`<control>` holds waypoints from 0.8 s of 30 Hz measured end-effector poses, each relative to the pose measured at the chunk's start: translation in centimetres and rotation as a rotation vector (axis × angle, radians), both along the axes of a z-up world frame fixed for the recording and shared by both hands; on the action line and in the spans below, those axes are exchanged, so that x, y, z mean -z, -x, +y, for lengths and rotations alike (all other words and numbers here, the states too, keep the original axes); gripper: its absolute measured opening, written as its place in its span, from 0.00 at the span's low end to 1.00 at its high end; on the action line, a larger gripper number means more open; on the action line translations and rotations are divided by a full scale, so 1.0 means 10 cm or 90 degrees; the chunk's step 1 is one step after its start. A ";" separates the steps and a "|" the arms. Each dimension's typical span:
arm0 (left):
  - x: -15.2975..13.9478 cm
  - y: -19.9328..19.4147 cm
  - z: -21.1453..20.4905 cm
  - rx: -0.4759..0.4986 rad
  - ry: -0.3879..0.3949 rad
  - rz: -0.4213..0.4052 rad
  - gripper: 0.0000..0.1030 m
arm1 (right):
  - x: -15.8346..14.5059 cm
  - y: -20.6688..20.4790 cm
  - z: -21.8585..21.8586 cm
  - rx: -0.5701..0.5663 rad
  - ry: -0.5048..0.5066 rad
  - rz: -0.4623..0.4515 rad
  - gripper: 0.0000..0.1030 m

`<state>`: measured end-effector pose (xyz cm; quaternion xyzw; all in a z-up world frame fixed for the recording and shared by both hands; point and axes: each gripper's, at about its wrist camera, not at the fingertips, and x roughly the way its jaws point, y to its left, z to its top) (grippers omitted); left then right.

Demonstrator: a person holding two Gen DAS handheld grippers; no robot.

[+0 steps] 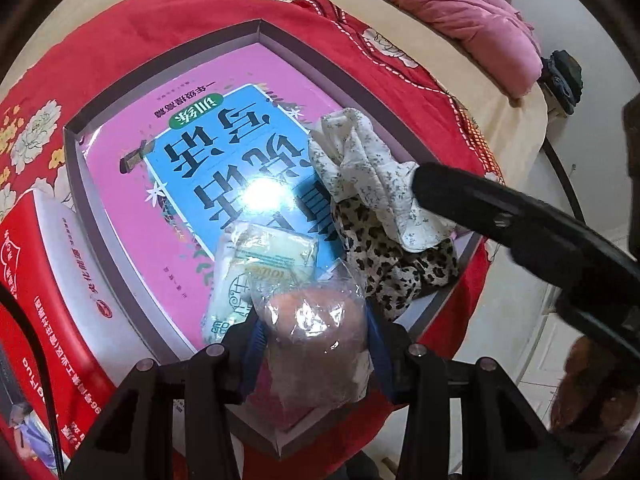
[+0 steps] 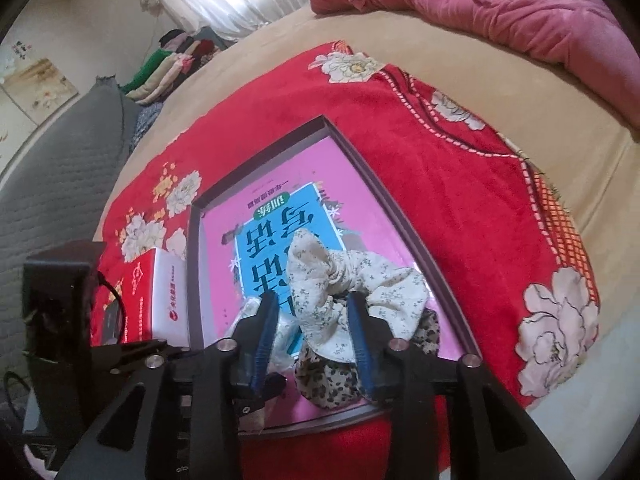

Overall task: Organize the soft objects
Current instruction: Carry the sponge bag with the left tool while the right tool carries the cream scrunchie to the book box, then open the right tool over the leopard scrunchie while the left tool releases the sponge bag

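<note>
1. Shallow grey-rimmed box (image 1: 72,136) resting on a red floral blanket (image 1: 120,32) spread over a bed, with a glossy pink and blue printed sheet lining the box floor.
2. Left gripper (image 1: 316,344) pinching a clear plastic bag (image 1: 320,320) holding a soft pinkish lump, held low over the near edge of the box, blue pads pressed into both sides of the bag.
3. Right gripper (image 2: 314,332) spread around a white floral scrunchie (image 2: 360,284), fingers straddling the fabric on either side; impossible to tell whether the pads actually touch it.
4. Leopard-print scrunchie (image 2: 332,376) lying in the near right corner of the box, directly under the white one and touching it.
5. Pale yellow-green packet (image 1: 264,260) in crinkly wrap lying on the box floor, just beyond the held bag.
6. Judged light and squashy throughout: scrunchies likely to bunch and drape, best taken across the gathered middle band; bag film probably slippery, so a grip on the lump itself safer than on loose plastic.
7. Red and white carton (image 1: 52,264) beside the box on the left.
8. Hard to make out: contents of the held bag blurred behind wrinkled film; glare washing out the centre of the printed sheet; lower part of the leopard scrunchie hidden behind the right gripper's fingers.
</note>
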<state>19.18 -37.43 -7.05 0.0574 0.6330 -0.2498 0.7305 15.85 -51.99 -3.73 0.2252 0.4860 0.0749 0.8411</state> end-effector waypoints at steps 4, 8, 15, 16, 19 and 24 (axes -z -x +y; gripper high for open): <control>0.01 0.00 -0.04 0.005 -0.002 -0.006 0.46 | -0.14 0.05 0.00 -0.003 0.003 -0.021 0.41; 0.01 0.01 -0.11 0.016 -0.018 -0.021 0.46 | -0.18 0.06 0.01 -0.006 0.022 -0.021 0.41; 0.01 0.03 -0.12 0.023 -0.034 -0.035 0.48 | -0.24 0.12 -0.12 0.025 0.024 -0.025 0.54; 0.01 0.03 -0.13 0.023 -0.037 -0.036 0.49 | -0.25 0.13 -0.13 0.026 0.025 -0.025 0.56; 0.00 0.04 -0.11 0.021 -0.033 -0.033 0.52 | -0.28 0.15 -0.16 0.033 0.033 -0.026 0.57; -0.05 0.05 -0.05 0.014 -0.019 -0.031 0.59 | -0.32 0.17 -0.17 0.041 0.030 -0.029 0.57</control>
